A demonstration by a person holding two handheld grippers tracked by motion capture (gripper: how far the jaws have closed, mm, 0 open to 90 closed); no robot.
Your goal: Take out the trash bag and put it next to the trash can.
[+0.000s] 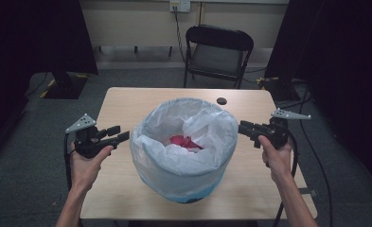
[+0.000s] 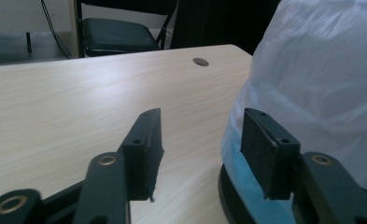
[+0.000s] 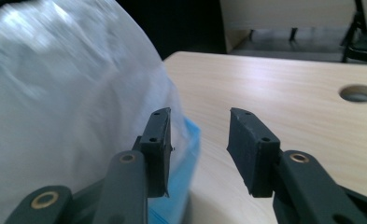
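Bag (image 1: 183, 142), a thin white liner, is draped over a round bin (image 1: 193, 197) whose blue lower wall and dark base show beneath it; something red (image 1: 184, 141) lies inside. Both stand at the middle of the table (image 1: 127, 101), nearer its near edge.

Left gripper (image 1: 123, 135) has its jaws spread with nothing between them; in the left gripper view one pad sits just beside the liner's skirt, the other over bare wood. Right gripper (image 1: 241, 126) is likewise parted and empty, its tips just beside the liner's rim; whether they touch it cannot be told.

One bag, one bin, two grippers, one dark hole (image 1: 221, 100) near the far edge, one chair (image 1: 217, 53) beyond it.

Bare tabletop lies open on both sides of the bin and toward the far edge.
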